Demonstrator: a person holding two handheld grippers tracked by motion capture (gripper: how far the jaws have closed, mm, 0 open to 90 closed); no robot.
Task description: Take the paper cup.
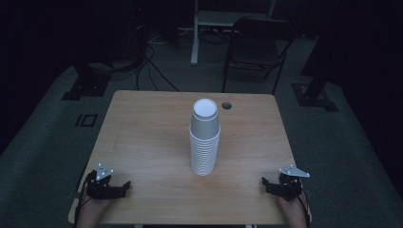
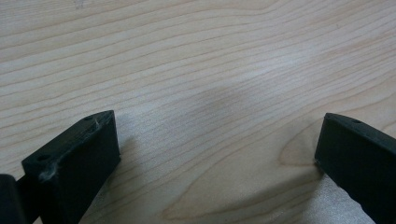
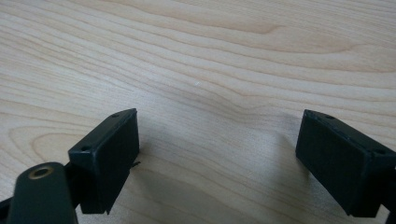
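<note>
A tall stack of white paper cups stands upright at the middle of the wooden table. Left of the stack, near the table's front edge, the left gripper rests with jaws wide apart and nothing between them. Right of the stack, the right gripper lies likewise spread and empty. Both point inward toward the stack, about equally distant; its long axis runs vertical.
</note>
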